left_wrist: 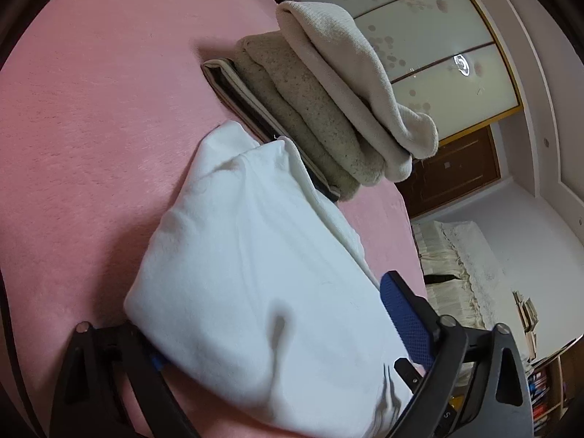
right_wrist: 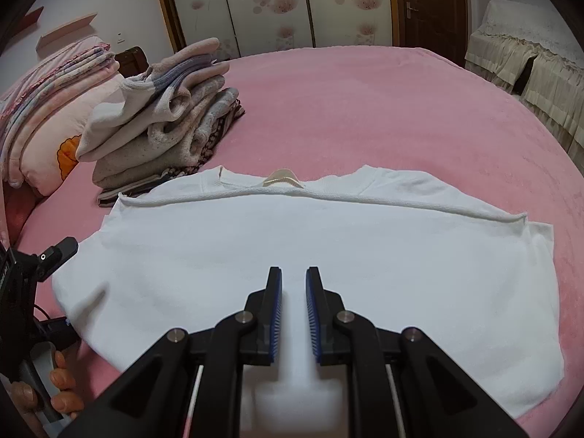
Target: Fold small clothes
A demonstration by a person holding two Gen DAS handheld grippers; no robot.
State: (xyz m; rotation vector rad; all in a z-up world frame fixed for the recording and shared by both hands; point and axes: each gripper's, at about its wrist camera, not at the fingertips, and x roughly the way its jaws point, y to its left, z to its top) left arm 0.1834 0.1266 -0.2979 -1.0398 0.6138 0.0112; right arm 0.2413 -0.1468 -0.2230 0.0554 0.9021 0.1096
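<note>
A white top (right_wrist: 328, 255) lies flat on the pink bed (right_wrist: 365, 102), its near half folded up so the hem runs just short of the collar and its tan label (right_wrist: 283, 179). My right gripper (right_wrist: 294, 272) hovers over the middle of the top, jaws almost together with a thin slit and nothing in it. At the top's left edge my left gripper (right_wrist: 71, 284) stands wide. In the left wrist view the white top (left_wrist: 237, 273) fills the space between the left gripper's (left_wrist: 237, 303) fingers and drapes over the left one; the blue pad (left_wrist: 401, 314) stands free beside the cloth.
A stack of folded clothes (right_wrist: 164, 120) sits just beyond the top's left corner, and it also shows in the left wrist view (left_wrist: 328, 109). Pillows (right_wrist: 43, 127) lie at the far left. A hand (right_wrist: 58, 390) holds the left gripper's handle. A cloth-covered piece of furniture (right_wrist: 529, 54) stands off the bed's right side.
</note>
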